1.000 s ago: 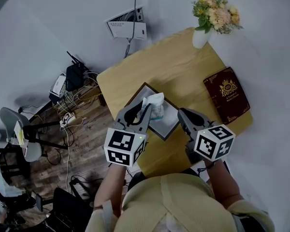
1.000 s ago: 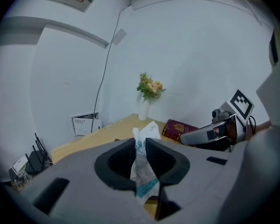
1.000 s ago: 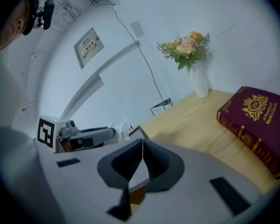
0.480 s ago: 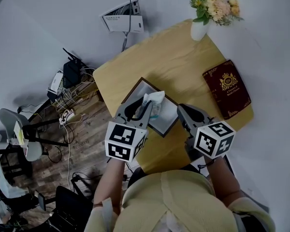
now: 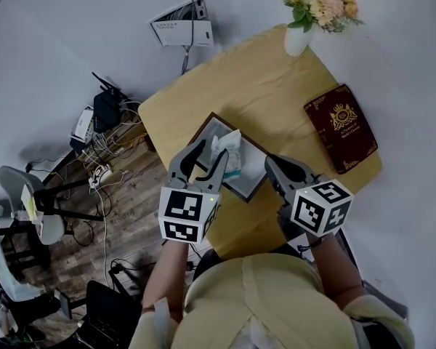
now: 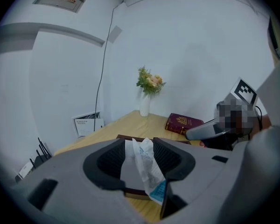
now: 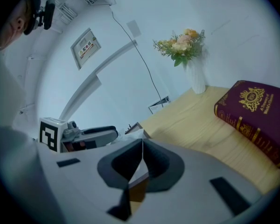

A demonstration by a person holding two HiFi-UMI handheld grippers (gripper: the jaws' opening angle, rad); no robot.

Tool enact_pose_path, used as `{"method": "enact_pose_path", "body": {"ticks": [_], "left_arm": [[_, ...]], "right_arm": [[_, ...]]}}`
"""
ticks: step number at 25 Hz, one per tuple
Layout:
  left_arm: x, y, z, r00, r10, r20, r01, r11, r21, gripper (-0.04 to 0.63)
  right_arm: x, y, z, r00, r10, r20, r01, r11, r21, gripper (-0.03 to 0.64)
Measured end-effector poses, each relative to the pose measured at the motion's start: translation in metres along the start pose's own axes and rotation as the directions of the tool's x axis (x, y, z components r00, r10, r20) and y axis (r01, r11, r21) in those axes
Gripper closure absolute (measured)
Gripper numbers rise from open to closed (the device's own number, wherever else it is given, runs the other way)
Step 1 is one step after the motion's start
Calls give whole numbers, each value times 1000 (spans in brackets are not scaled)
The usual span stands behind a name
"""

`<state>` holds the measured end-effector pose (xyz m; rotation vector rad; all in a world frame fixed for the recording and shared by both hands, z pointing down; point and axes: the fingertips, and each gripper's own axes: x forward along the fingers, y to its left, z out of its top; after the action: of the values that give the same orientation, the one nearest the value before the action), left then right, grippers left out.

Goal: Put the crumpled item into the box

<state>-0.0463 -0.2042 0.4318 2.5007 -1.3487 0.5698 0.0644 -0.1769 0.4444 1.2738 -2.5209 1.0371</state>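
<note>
A crumpled white wrapper with blue print (image 5: 230,153) stands upright between the jaws of my left gripper (image 5: 210,151), over the shallow dark-rimmed box (image 5: 254,167) near the table's left edge. In the left gripper view the wrapper (image 6: 147,164) leans near the right pad, with a clear gap to the left pad; these jaws have just been opening and the left gripper (image 6: 139,146) is open. The box rim (image 6: 129,136) shows just beyond. My right gripper (image 5: 273,166) hovers beside the box's right side, shut and empty (image 7: 142,148).
A dark red book (image 5: 341,126) lies at the table's right edge, and a white vase of flowers (image 5: 316,6) stands at the far corner. Left of the wooden table (image 5: 269,86) the floor holds cables and a router (image 5: 105,115) and a chair (image 5: 29,202).
The left gripper's jaws have spread apart, so the wrapper that was pinched now stands loose between them. The right gripper has not moved.
</note>
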Motion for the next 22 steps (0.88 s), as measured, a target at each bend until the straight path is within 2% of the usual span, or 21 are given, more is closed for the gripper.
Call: {"method": "enact_pose_path", "body": {"ticks": [7, 19, 21, 22], "left_arm": [[-15, 2, 3, 1000, 15, 26, -14, 1000, -4, 420], [-8, -13, -27, 996, -36, -87, 37, 999, 15, 423], [-10, -12, -30, 995, -14, -97, 16, 1000, 14, 441], [-11, -9, -31, 995, 2, -103, -1, 1000, 10, 478]], "right_arm": [[-4, 9, -3, 1000, -4, 6, 4, 1000, -9, 586], [-18, 15, -10, 1000, -27, 13, 27, 1000, -14, 586], [-21, 14, -10, 999, -33, 14, 34, 999, -13, 586], [-22, 14, -10, 999, -36, 15, 37, 999, -12, 586]]}}
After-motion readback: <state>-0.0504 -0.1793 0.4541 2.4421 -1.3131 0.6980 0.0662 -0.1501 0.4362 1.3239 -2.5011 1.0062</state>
